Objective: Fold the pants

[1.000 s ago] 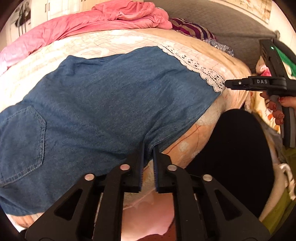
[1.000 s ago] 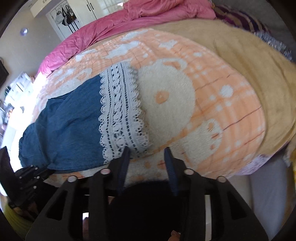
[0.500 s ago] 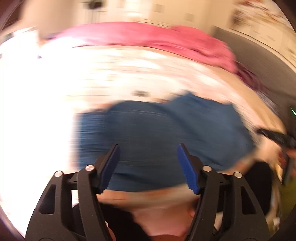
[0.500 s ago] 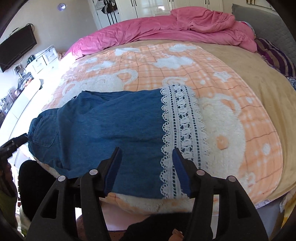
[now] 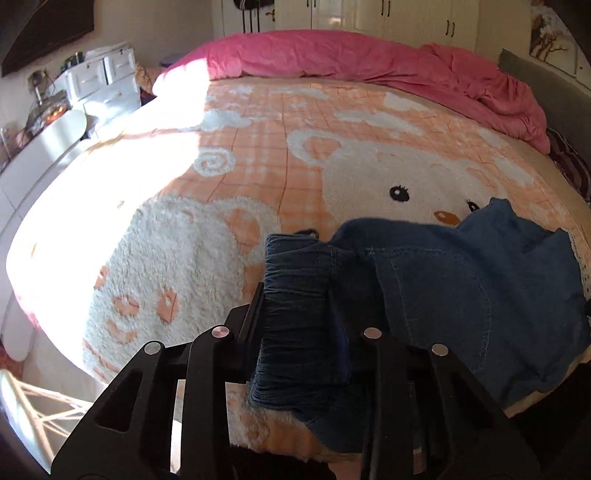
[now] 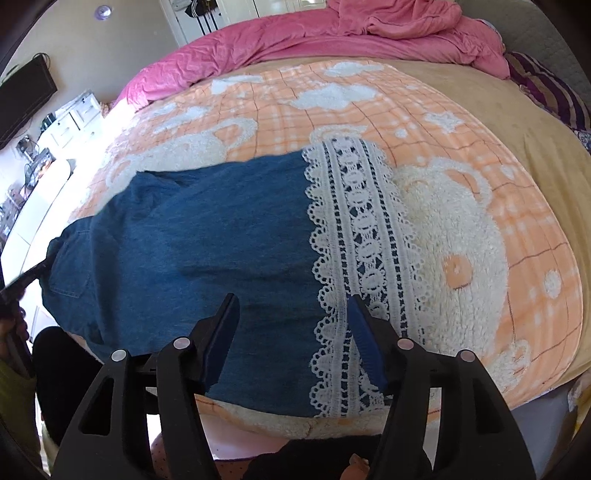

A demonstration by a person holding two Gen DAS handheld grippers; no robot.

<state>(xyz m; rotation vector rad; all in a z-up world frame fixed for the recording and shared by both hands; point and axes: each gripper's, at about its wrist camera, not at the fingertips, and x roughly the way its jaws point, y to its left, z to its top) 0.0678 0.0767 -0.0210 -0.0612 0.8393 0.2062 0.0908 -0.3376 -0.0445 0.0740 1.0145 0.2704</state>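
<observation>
The blue denim pants [image 6: 207, 243] lie across the near edge of the bed, with a white lace hem [image 6: 362, 266] at the right end. In the left wrist view my left gripper [image 5: 295, 306] is shut on the bunched waistband [image 5: 295, 288] at the pants' left end, lifted slightly off the blanket; the rest of the pants [image 5: 461, 295] trails to the right. My right gripper [image 6: 291, 332] is open, hovering just above the near edge of the pants beside the lace hem, holding nothing. The left gripper's tip [image 6: 22, 280] shows at the far left.
An orange and white fluffy blanket [image 5: 258, 177] covers the bed. A pink duvet [image 6: 332, 33] is bunched along the far side. A tan sheet [image 6: 517, 122] and striped pillow [image 6: 550, 88] lie at right. White drawers [image 5: 99, 81] stand left of the bed.
My left gripper opened, swung to the waistband end and closed on the bunched waistband. My right gripper moved left over the lace hem and stays open.
</observation>
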